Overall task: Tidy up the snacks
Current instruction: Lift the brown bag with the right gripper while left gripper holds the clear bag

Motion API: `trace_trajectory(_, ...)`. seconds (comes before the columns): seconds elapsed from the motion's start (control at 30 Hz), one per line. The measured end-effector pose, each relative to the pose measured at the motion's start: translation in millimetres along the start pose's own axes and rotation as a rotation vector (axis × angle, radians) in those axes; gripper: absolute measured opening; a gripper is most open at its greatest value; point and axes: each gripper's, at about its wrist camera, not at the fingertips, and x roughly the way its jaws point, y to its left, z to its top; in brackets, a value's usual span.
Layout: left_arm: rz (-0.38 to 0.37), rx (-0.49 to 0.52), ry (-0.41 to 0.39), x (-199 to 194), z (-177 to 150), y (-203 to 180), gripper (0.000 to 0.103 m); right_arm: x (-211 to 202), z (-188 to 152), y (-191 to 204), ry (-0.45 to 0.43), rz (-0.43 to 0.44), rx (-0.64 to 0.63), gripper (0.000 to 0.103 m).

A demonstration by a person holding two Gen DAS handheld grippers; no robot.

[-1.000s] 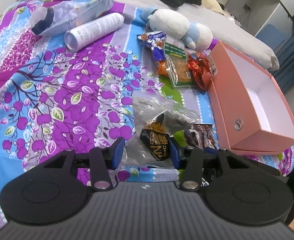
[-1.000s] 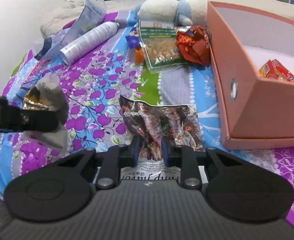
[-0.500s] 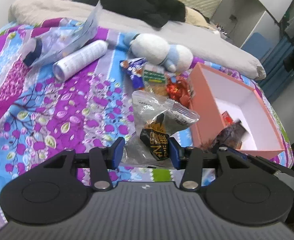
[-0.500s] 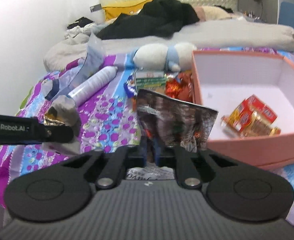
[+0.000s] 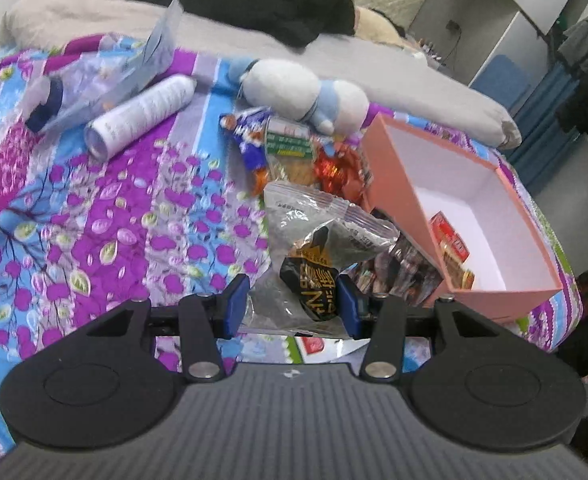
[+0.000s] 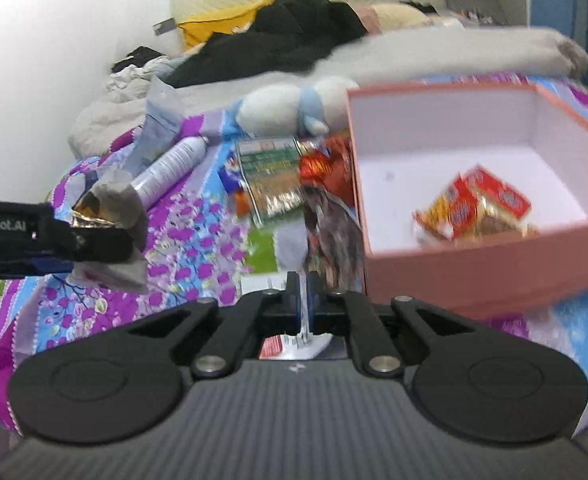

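My left gripper (image 5: pixel 289 304) is shut on a clear grey snack bag with a black and gold label (image 5: pixel 318 256), held above the flowered bedspread. From the right wrist view the same bag (image 6: pixel 109 208) hangs at the far left. My right gripper (image 6: pixel 302 292) is shut on a dark brown snack packet (image 6: pixel 330 236), seen nearly edge-on just left of the pink box (image 6: pixel 454 264). That packet (image 5: pixel 402 268) also shows beside the box's near wall (image 5: pixel 394 184). Red snack packs (image 6: pixel 478 208) lie inside the box.
A pile of snacks (image 5: pixel 294 156) lies between the plush toy (image 5: pixel 306 92) and the box. A white spray can (image 5: pixel 141 116) and a plastic pouch (image 5: pixel 105 76) rest at the far left. Black clothes (image 5: pixel 261 4) and a grey pillow lie behind.
Both grippers rose from the bedspread with their packets. The right jaws closed tight on the brown packet and carried it up beside the pink box, where it turned edge-on.
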Motion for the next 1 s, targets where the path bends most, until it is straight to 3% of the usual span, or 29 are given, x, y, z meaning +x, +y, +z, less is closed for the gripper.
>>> trace_trajectory(0.13,0.01,-0.022,0.032,11.2,-9.0,12.5,0.053,6.8,-19.1,-7.6,0.048,0.007,0.045,0.014)
trace_trajectory(0.2,0.01,-0.031,0.042,17.4,-12.2,17.8,0.053,8.1,-26.7,-10.1,0.053,0.028,0.064,0.058)
trace_trajectory(0.23,0.011,-0.036,0.046,21.0,-13.8,20.1,0.053,8.8,-30.8,-11.4,0.049,0.041,0.08,0.063)
trace_trajectory(0.53,0.004,-0.05,0.082,64.0,-14.3,27.8,0.053,30.1,-45.2,-29.2,0.061,0.072,0.193,0.063)
trace_trajectory(0.8,0.001,-0.042,0.142,101.5,-16.6,23.2,0.053,50.8,-42.5,-39.3,0.007,0.124,0.283,0.064)
trace_trajectory(1.0,0.007,-0.035,0.142,101.2,-15.8,21.5,0.053,78.2,-37.4,-38.5,0.034,0.083,0.296,0.063)
